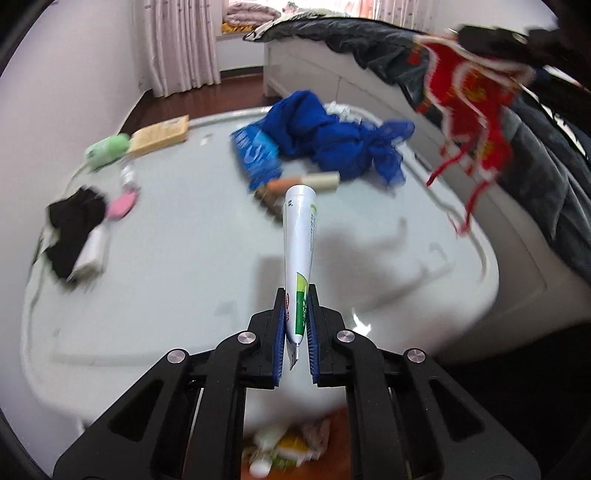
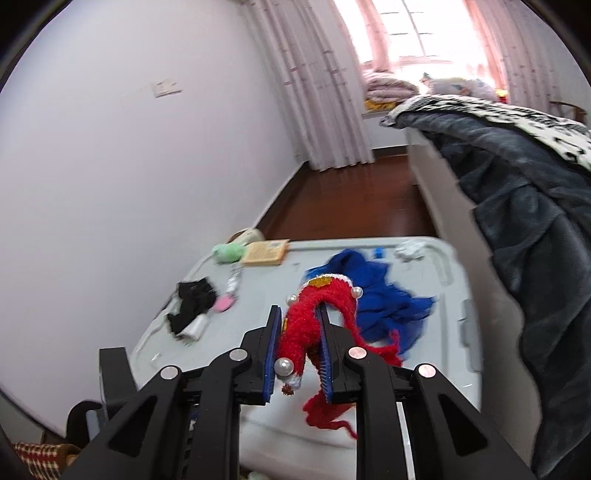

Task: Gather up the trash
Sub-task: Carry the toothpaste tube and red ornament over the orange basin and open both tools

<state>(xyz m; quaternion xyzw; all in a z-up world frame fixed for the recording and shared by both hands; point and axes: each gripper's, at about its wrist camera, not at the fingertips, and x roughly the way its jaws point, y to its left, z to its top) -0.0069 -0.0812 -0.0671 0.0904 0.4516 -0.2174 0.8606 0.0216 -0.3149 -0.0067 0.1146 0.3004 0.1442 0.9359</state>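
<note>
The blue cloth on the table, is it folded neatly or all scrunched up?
Scrunched up. The blue cloth lies in a crumpled, wrinkly heap on the table.

The table [image 1: 184,258] stands beside the bed [image 1: 314,74], which lies to its right. On the table: a crumpled cloth [image 1: 332,140] at the far side, a cardboard box [image 1: 159,135] far left, a dark garment [image 1: 74,225] at the left edge. A toothpaste tube [image 1: 299,251] is above the table's near part.

Plain white wall [image 2: 92,184] on my left, dark wood floor [image 2: 351,206] ahead, pink curtains [image 2: 314,92] beside a bright window [image 2: 424,29]. White bed [image 2: 436,192] on my right, dark blanket [image 2: 524,206] hanging over its side.
</note>
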